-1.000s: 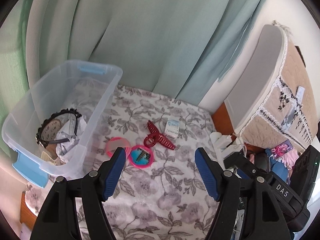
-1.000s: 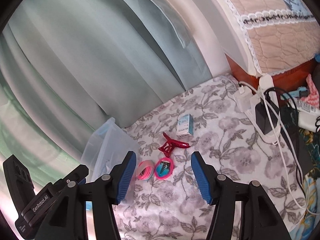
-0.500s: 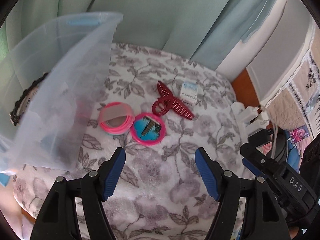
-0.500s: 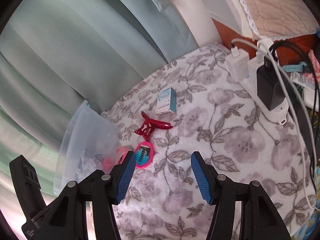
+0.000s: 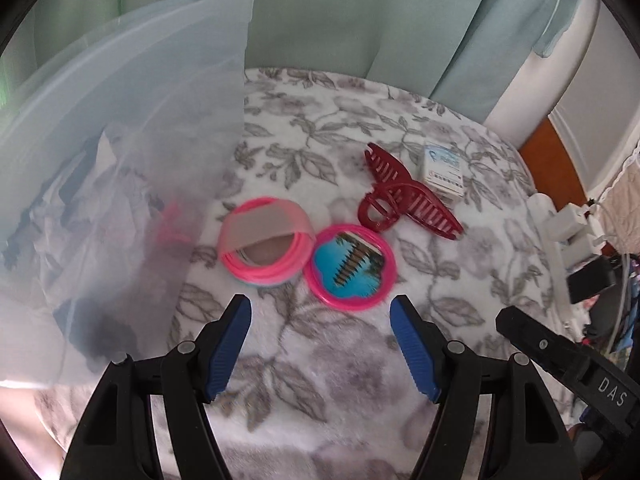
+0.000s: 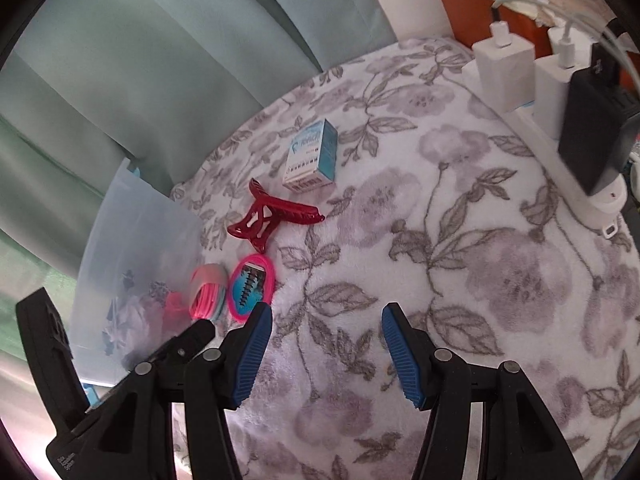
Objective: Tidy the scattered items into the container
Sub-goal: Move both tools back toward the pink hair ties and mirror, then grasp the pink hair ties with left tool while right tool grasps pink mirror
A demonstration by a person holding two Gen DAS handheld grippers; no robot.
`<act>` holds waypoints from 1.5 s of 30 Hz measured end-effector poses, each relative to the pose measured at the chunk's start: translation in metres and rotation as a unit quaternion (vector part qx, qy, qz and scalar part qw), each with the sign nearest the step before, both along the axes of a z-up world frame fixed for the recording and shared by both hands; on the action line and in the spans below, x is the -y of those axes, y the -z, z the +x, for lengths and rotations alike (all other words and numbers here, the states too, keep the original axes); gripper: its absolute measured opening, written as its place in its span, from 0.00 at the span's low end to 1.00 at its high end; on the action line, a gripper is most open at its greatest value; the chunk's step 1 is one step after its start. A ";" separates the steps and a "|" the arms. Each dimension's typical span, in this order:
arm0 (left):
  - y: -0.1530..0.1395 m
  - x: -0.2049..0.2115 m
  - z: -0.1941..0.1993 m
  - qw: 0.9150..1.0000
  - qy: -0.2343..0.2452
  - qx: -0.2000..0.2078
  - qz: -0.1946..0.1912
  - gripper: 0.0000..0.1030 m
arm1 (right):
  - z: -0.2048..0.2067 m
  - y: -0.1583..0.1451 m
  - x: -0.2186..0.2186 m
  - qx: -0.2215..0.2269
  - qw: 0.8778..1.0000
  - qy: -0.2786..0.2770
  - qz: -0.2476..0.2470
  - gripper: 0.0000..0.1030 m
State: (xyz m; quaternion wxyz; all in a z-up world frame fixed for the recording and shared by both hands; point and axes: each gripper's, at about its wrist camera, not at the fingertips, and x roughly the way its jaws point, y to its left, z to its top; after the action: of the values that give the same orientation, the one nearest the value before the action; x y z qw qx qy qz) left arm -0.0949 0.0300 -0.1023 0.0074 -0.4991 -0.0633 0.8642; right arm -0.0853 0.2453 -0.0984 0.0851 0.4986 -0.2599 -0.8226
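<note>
- The left gripper [image 5: 320, 344] hangs low over the floral-covered table [image 5: 320, 400], jaws apart with nothing between them, aimed at the pink round compact mirror [image 5: 350, 266] just ahead.
- The right gripper [image 6: 326, 350] is alongside it, jaws also apart and empty, over bare cloth near the table's front edge.
- Four items are not yet put away: the compact mirror, touching a coil of pink bands [image 5: 266, 242] just beside the translucent plastic container [image 5: 120, 160]; a dark red hair claw clip [image 5: 404, 196] behind them; and a small blue-and-white box [image 6: 312, 156] nearer the back edge by the curtain [image 5: 360, 20].
- The container stands at the table's left edge and already holds some crumpled things, too blurred to name.
- The step in hand looks like the approach for a first pick.
- The next move likely calls for dropping the left jaws around the mirror's rim; it lies flat on soft cloth, so a shallow grip may slip or nudge the bands.
</note>
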 end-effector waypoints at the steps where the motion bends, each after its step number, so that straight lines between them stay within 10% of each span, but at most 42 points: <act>1: 0.001 -0.001 -0.002 1.000 0.002 -0.007 -0.010 0.71 | -0.002 0.003 0.002 0.004 1.000 -0.003 0.001 0.59; 15: 0.011 0.011 0.010 0.997 -0.056 -0.007 -0.052 0.65 | -0.034 0.022 0.054 -0.002 0.992 -0.119 0.036 0.60; 29: 0.029 0.019 0.033 0.987 -0.120 0.003 -0.104 0.66 | -0.055 0.026 0.110 -0.022 0.958 -0.258 0.124 0.69; 45: 0.032 0.027 0.028 0.990 -0.110 0.025 -0.079 0.66 | -0.071 0.037 0.157 -0.030 0.934 -0.275 0.228 0.74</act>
State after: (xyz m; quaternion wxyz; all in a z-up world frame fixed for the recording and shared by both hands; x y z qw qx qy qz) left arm -0.0671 0.0030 -0.1344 -0.1291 -0.5099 -0.0495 0.8491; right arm -0.1566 0.0879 -0.1357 0.1997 0.5312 0.0844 -0.8190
